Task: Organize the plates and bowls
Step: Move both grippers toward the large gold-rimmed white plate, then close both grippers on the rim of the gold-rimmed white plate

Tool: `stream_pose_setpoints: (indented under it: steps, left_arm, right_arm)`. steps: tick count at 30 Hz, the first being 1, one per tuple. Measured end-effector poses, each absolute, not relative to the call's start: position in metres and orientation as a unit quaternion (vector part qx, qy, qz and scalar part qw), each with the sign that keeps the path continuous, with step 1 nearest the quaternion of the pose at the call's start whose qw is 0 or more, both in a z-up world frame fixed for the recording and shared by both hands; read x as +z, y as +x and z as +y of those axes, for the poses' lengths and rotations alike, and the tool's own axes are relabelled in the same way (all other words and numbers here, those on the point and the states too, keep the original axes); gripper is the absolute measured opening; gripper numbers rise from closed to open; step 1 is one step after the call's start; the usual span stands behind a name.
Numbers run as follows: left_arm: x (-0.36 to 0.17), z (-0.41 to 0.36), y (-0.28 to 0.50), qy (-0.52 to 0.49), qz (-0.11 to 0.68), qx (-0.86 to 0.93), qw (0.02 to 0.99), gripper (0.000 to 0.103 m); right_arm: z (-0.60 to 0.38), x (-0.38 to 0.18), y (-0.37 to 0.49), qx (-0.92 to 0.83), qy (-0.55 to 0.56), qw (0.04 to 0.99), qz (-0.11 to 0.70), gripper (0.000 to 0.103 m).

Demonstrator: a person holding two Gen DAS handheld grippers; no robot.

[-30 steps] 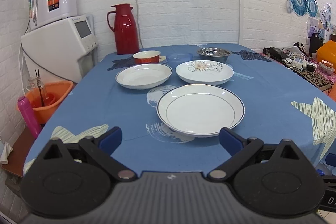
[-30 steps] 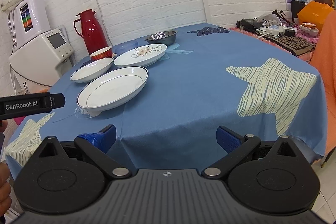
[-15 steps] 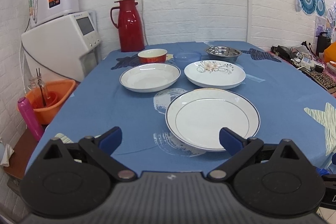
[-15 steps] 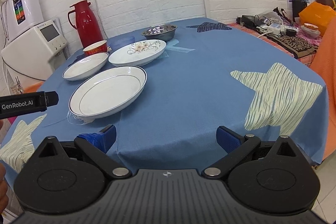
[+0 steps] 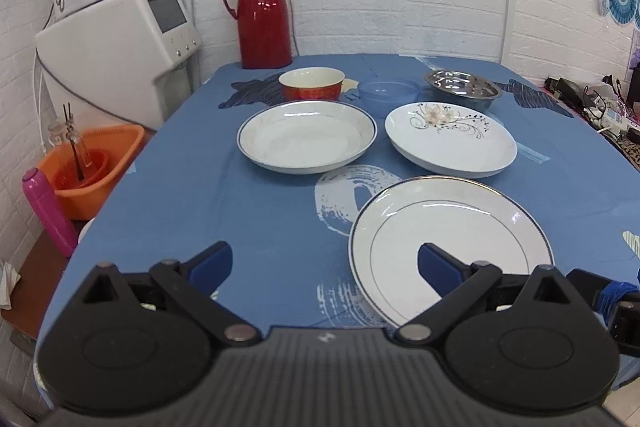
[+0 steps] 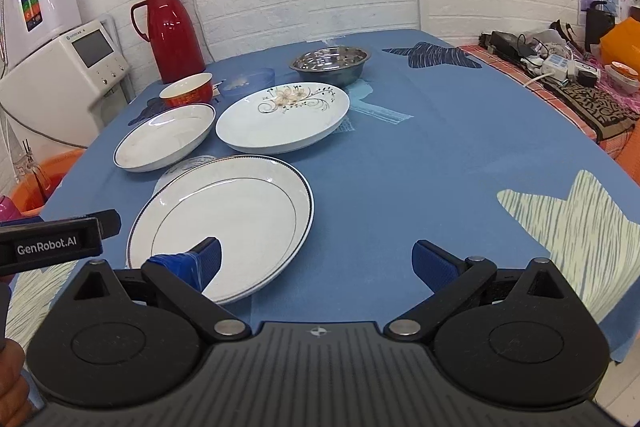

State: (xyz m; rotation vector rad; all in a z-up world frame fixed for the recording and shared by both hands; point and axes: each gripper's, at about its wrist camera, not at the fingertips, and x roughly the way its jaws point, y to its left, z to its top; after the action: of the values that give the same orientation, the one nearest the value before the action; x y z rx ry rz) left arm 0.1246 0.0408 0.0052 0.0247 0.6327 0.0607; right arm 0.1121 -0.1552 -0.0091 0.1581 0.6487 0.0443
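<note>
Both grippers: black ribbed housing, round black pivot discs, silver screws, blue finger pads. Right gripper [image 6: 316,263] left pad looks wrapped in blue tape, hard to confirm. Left gripper [image 5: 325,267] body reads "GenRobot.AI" in right wrist view.

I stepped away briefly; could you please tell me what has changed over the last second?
Both open grippers, left gripper and right gripper, advanced toward the large white blue-rimmed plate. Neither grips anything. The dishes on the blue tablecloth stayed put.
</note>
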Motion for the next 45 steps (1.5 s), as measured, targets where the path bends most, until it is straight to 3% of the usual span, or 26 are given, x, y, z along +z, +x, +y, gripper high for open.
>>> stream_pose_setpoints:
  steps: [20, 28, 33, 35, 36, 37, 38, 39, 43, 45]
  left_arm:
    - [-0.033, 0.059, 0.188, -0.003, 0.420, -0.014, 0.907, 0.098]
    - [-0.040, 0.060, 0.196, 0.006, 0.433, -0.026, 0.901, 0.098]
    - [-0.043, 0.055, 0.197, 0.001, 0.431, -0.039, 0.901, 0.096]
    - [-0.043, 0.054, 0.196, -0.001, 0.429, -0.042, 0.902, 0.092]
    - [-0.042, 0.055, 0.194, -0.007, 0.424, -0.046, 0.904, 0.079]
    - [-0.040, 0.055, 0.192, -0.009, 0.416, -0.049, 0.908, 0.074]
    - [-0.038, 0.055, 0.192, -0.013, 0.413, -0.059, 0.909, 0.059]
    - [-0.036, 0.055, 0.191, -0.020, 0.414, -0.075, 0.907, 0.045]
    - [-0.036, 0.047, 0.191, -0.012, 0.411, -0.083, 0.908, 0.039]
    - [-0.035, 0.047, 0.193, -0.025, 0.416, -0.094, 0.904, 0.025]
  right_arm:
    - [-0.129, -0.045, 0.213, 0.027, 0.030, 0.902, 0.431, 0.091]
    - [-0.137, -0.053, 0.205, 0.080, 0.007, 0.922, 0.378, 0.091]
    - [-0.143, -0.048, 0.213, 0.105, -0.007, 0.911, 0.398, 0.090]
    - [-0.143, -0.047, 0.213, 0.116, -0.012, 0.910, 0.398, 0.087]
    - [-0.144, -0.046, 0.212, 0.121, -0.013, 0.911, 0.395, 0.082]
    - [-0.145, -0.046, 0.209, 0.128, -0.012, 0.912, 0.389, 0.064]
    - [-0.146, -0.044, 0.207, 0.134, -0.009, 0.916, 0.379, 0.043]
    - [-0.149, -0.041, 0.208, 0.145, 0.010, 0.914, 0.378, 0.012]
    - [-0.143, -0.039, 0.211, 0.147, 0.004, 0.910, 0.388, 0.011]
    - [-0.144, -0.039, 0.211, 0.146, 0.010, 0.909, 0.391, 0.011]
